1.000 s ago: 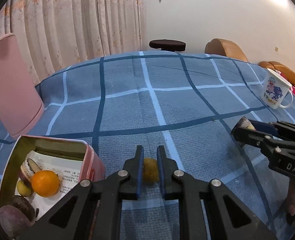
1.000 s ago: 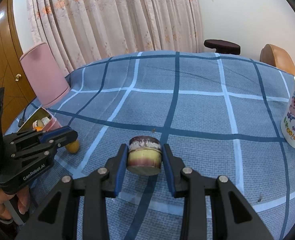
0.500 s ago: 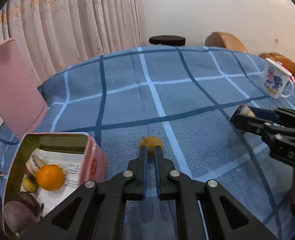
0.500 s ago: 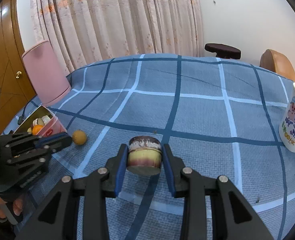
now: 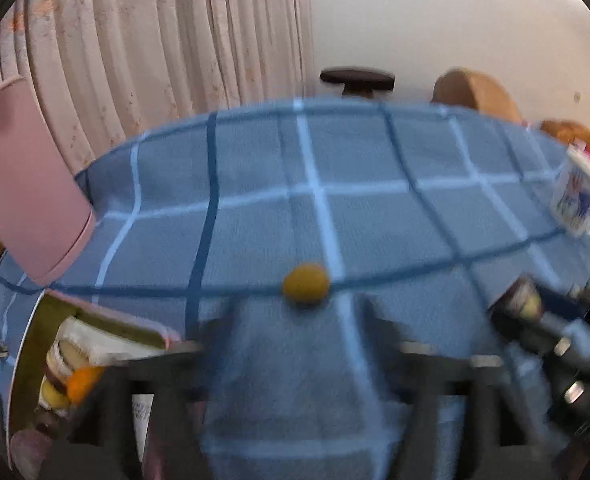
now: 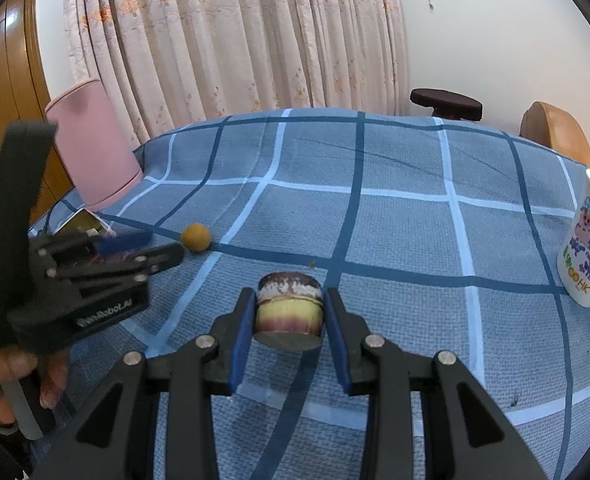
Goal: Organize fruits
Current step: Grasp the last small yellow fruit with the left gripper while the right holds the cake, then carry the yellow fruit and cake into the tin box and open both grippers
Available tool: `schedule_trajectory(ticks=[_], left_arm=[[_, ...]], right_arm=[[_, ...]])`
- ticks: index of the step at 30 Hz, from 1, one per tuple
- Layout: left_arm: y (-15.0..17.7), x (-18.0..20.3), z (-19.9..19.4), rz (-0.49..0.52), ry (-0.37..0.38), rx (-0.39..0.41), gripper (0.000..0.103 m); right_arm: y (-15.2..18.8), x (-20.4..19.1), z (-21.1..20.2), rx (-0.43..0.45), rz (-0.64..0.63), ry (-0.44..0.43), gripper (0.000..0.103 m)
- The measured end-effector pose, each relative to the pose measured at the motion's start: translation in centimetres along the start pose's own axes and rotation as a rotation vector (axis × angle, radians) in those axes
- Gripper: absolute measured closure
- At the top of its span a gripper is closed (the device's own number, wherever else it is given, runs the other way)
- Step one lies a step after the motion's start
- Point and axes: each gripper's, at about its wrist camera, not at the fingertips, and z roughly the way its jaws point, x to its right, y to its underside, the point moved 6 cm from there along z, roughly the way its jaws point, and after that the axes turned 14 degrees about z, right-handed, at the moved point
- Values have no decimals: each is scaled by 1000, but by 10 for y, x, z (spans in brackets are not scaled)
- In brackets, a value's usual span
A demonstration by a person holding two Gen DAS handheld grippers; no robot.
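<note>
Just beyond the left gripper (image 5: 295,344), a small yellow-brown fruit (image 5: 305,283) lies loose on the checked tablecloth (image 5: 375,220).
Left jaws spread wide, nearer it; right gripper (image 6: 289,316) clamps a cut fruit piece (image 6: 289,308), fruit far-left of it.

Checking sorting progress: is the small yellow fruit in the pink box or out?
Out. The small yellow fruit lies on the blue checked cloth, beside the pink box.

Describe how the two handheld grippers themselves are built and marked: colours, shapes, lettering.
The right gripper has matte black angular linkage arms with silver round rivets and flat blue pads lining its fingers. The left gripper is the same black build with a blue pad, white "GenRobot.AI" lettering on its side, and a black strap-like upright at the rear. A bare hand grips its grey handle. No cables are visible.
</note>
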Motion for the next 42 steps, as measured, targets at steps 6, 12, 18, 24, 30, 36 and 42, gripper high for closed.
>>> schedule_trajectory(ticks=[6,12,18,24,30,36,42], left_arm=[[-23,5,17,26,-26,6,19],[-6,8,49,-4,44,-106,66],[-1,-1,27,-22,75,-82,73],[11,-15,-22,-58,83,9,73],[26,-29,-74,-52,11,95,73],[42,-50,-95,-58,-41,117,73],[60,-82,-109,-86,-106,117,72]], right_arm=[[-1,2,-1,3,11,-4,66],[-1,5,-3,5,22,-7,66],[-2,3,-5,18,17,-15,66],[-1,-7,-14,52,1,-46,66],[2,-37,-17,51,-39,-96,66],[0,-81,-27,74,-89,-164,66],[-4,-134,-21,54,-122,-259,66]])
